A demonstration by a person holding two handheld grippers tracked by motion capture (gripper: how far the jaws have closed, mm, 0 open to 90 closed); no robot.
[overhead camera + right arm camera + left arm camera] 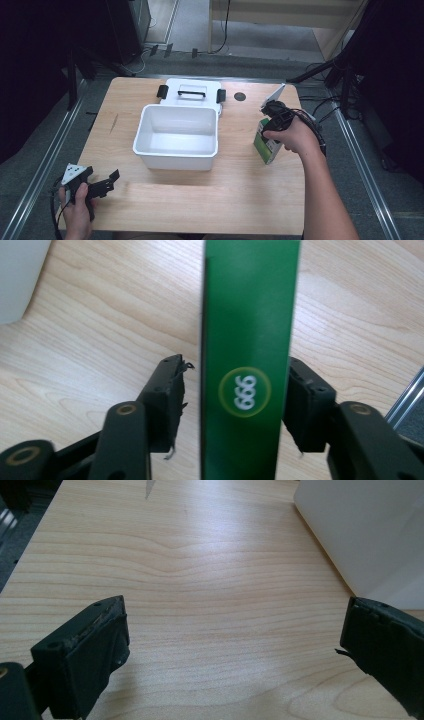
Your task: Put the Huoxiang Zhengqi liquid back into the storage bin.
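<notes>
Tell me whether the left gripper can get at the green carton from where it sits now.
Probably not directly. The left gripper sits open at the table's near left corner, while the green carton stands far right, between the right gripper's jaws, and the white bin lies between them.

Green box (247,340), white bin (176,136), black tools
</notes>
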